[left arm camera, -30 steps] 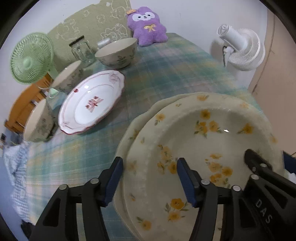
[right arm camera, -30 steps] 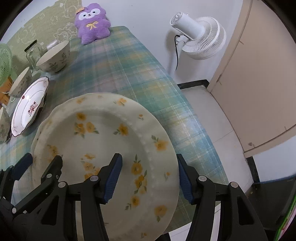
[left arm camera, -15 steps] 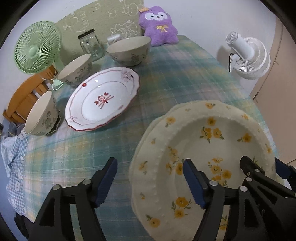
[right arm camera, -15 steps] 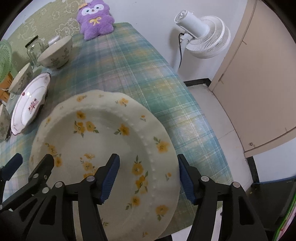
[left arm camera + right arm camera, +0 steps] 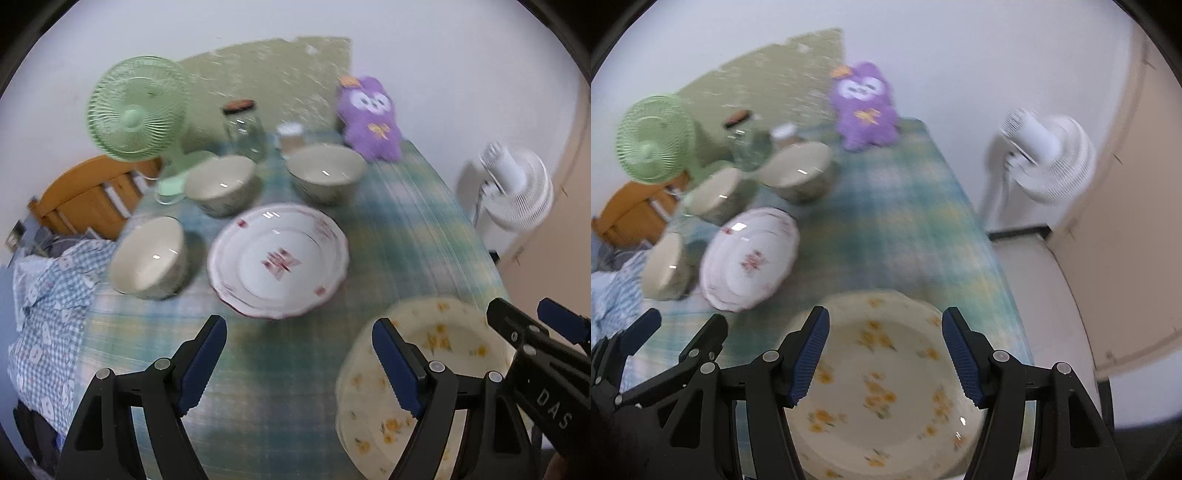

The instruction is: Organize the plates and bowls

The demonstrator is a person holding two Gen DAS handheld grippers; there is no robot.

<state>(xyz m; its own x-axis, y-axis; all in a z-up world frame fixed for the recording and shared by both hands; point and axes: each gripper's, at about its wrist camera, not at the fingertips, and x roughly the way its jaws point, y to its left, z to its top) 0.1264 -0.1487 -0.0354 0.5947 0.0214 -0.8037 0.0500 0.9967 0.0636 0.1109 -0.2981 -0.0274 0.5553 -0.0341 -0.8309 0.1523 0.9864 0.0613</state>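
Observation:
A stack of cream plates with yellow flowers (image 5: 436,373) (image 5: 882,376) lies at the table's near right corner. A white plate with a red rim (image 5: 279,260) (image 5: 750,258) lies mid-table. Three cream bowls stand around it: near left (image 5: 149,256), back left (image 5: 221,188) and back centre (image 5: 325,171). My left gripper (image 5: 299,363) is open and empty, raised above bare cloth left of the yellow stack. My right gripper (image 5: 884,356) is open and empty above the yellow stack.
A green fan (image 5: 136,109), a glass jar (image 5: 243,129), a small cup (image 5: 290,136) and a purple plush toy (image 5: 371,118) stand along the back. A white fan (image 5: 1047,162) stands off the right edge. A wooden chair (image 5: 88,195) and checked cloth (image 5: 44,306) are left.
Both grippers have lifted up and back from the yellow flowered plates. The left gripper has swung left, off the stack. The stack stays on the table.

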